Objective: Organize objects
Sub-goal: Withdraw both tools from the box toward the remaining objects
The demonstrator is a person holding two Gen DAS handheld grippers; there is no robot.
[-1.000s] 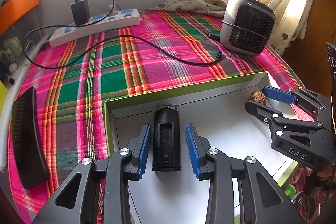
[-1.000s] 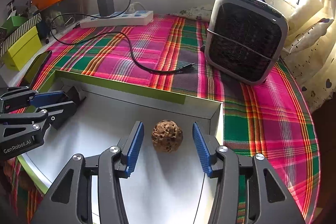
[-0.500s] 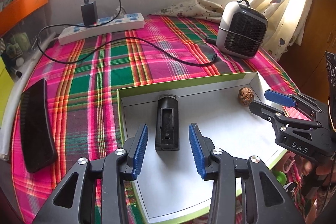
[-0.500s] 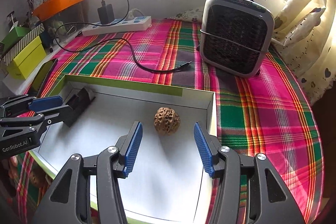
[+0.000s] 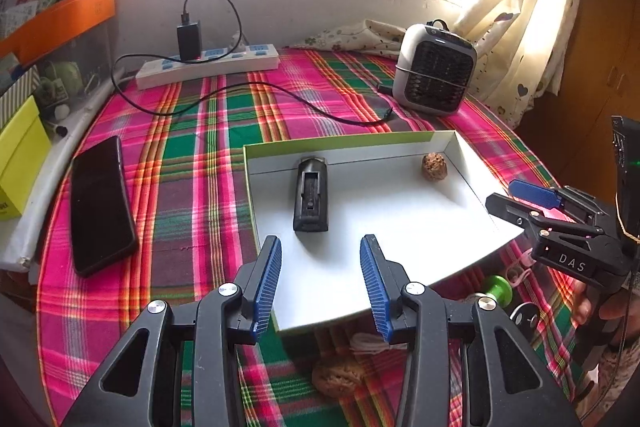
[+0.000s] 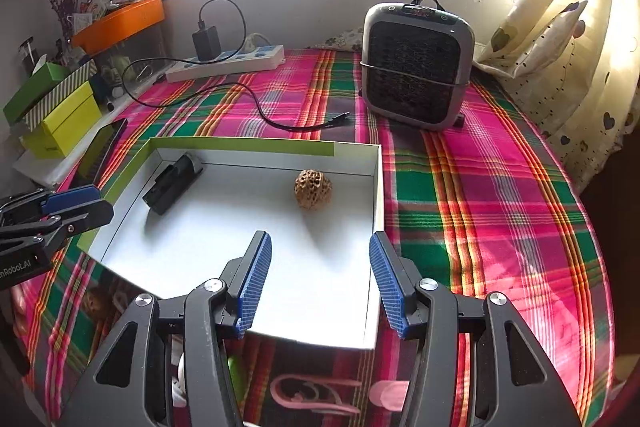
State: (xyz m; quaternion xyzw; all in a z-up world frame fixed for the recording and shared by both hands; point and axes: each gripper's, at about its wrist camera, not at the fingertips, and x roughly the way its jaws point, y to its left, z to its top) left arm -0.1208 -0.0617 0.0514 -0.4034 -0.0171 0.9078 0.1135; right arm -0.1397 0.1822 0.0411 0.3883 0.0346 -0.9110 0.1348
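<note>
Pulling both grippers back, you leave the black device (image 5: pixel 311 195) and walnut (image 6: pixel 313 189) lying in the white tray (image 6: pixel 240 283), left gripper (image 5: pixel 320 283) and right gripper (image 6: pixel 319 283) spread and empty — both placements look done.

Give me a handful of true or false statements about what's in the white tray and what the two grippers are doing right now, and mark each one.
1. The walnut lies inside the white tray. True.
2. The left gripper clamps the black device. False: its jaws stand open, nothing between them.
3. The smartphone lies in the tray. False: it lies on the plaid cloth beside it.
4. The right gripper is empty. True.
5. A charger is plugged into the power strip. True.
</note>
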